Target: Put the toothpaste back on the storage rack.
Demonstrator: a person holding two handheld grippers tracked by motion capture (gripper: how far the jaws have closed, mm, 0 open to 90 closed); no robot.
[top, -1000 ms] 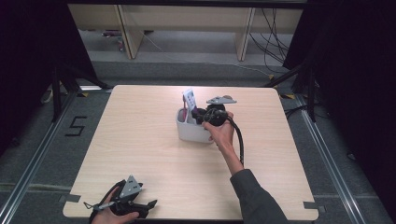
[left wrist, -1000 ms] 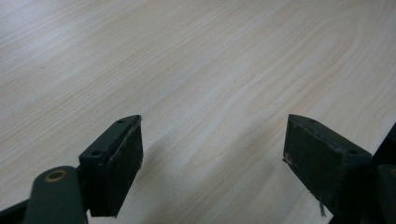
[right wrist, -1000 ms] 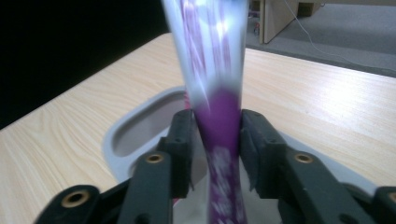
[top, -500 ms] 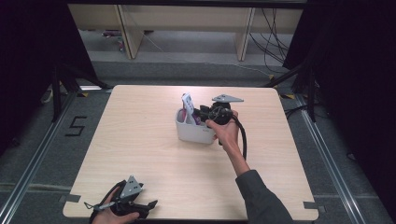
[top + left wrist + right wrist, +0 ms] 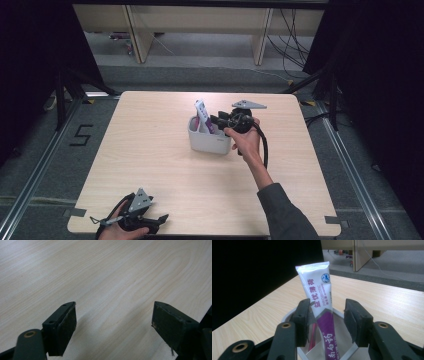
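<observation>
Two tongs apart | right tongs (image 5: 327, 322) just opening around glossy tube (image 5: 318, 290) | white holder (image 5: 210, 142)

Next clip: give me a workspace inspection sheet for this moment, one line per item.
Surface: light wood table, bare apart from the holder.
Job's things: white and purple tube standing tilted in a white holder; something red beside it inside.
Clutter: nothing seen.
Grippers: right gripper at the holder, jaws just opening, pads either side of the tube with a gap on the right; left gripper open over bare wood at the near edge.
Cables: black cable trailing from the right gripper; more on the floor behind.
Surroundings: dark curtains, wooden furniture legs beyond.
</observation>
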